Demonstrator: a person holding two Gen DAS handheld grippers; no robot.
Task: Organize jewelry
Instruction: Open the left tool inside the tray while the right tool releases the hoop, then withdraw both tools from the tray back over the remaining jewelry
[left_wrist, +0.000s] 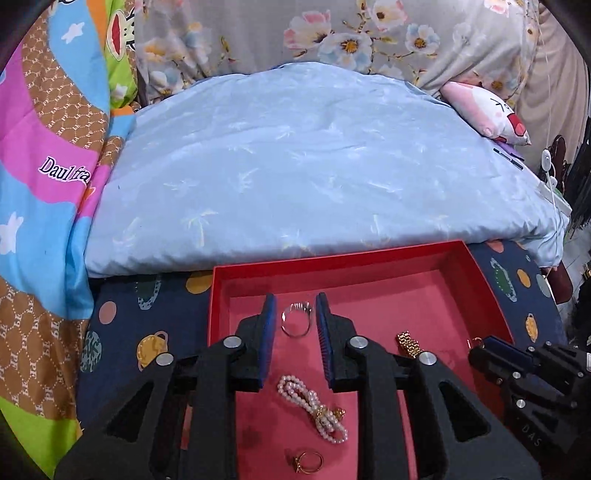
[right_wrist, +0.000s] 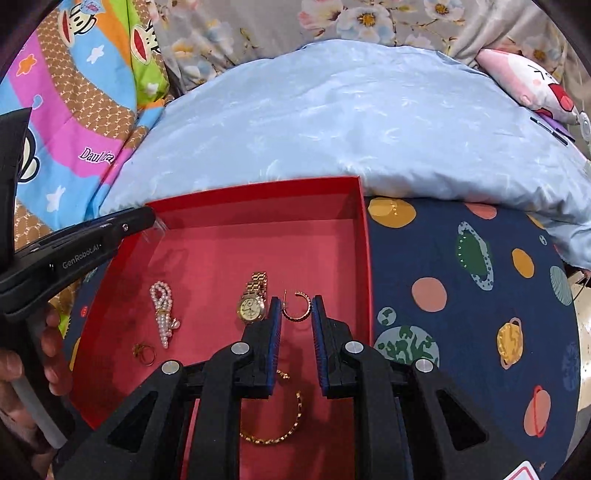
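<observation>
Left wrist view. Red tray (left_wrist: 476, 280), shallow, pink floor, set on a dark blue planet-print sheet (left_wrist: 122, 314) in front of a pale blue duvet (left_wrist: 295, 166). Left gripper (left_wrist: 295, 310) hangs over the tray's near-left part, jaws parted and gripping nothing; a silver ring (left_wrist: 295, 319) lies on the tray floor in the gap between the blue pads, and whether a pad touches it cannot be told. Nearer the camera, between the gripper's arms: a pearl bracelet (left_wrist: 314, 410), looped, with a small gold charm, and a gold ring (left_wrist: 308, 461) just below it. To the right, partly behind the gripper arm, gold watch links (left_wrist: 408, 343). The right gripper (left_wrist: 487, 345) enters at the tray's right edge (too foreshortened here to read its jaws). A multicoloured cartoon blanket (left_wrist: 44, 184) lies to the left; a pink plush toy (left_wrist: 487, 110) is at upper right.

Right wrist view. Right gripper (right_wrist: 296, 308) over the tray's (right_wrist: 364, 229) right half, jaws apart, holding nothing; a gold hoop earring (right_wrist: 297, 306) lies between the pad tips, seemingly clear of both. Gold watch (right_wrist: 253, 304), face up, just left of the left pad. Gold chain bracelet (right_wrist: 280, 428), curved, lies beneath the gripper. The pearl bracelet (right_wrist: 162, 314) and gold ring (right_wrist: 144, 352) are at the tray's left. The left gripper's body (right_wrist: 74, 251) crosses the tray's far-left corner, a hand (right_wrist: 22, 369) on its handle.
</observation>
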